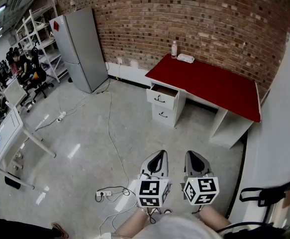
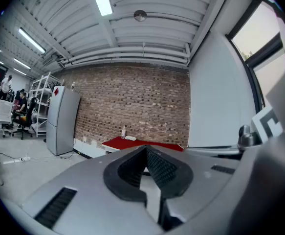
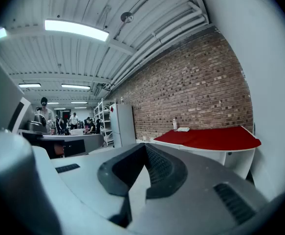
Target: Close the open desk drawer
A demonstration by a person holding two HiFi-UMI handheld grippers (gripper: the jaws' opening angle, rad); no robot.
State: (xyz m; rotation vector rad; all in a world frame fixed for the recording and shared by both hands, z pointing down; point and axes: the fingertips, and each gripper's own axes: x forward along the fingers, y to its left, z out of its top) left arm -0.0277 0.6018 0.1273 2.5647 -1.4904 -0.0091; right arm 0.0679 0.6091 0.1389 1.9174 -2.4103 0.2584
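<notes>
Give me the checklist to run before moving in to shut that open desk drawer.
1. Top drawer of the desk stands pulled out: ok.
2. Left gripper empty, fingers together: ok.
3. Right gripper empty and shut: ok.
4. Grippers within reach of the drawer: not ok, a stretch of floor lies between.
5. Walking route: ok, the cable and power strip lie left of the direct line.
6. Nothing sticking up out of the drawer: cannot tell, too small.
</notes>
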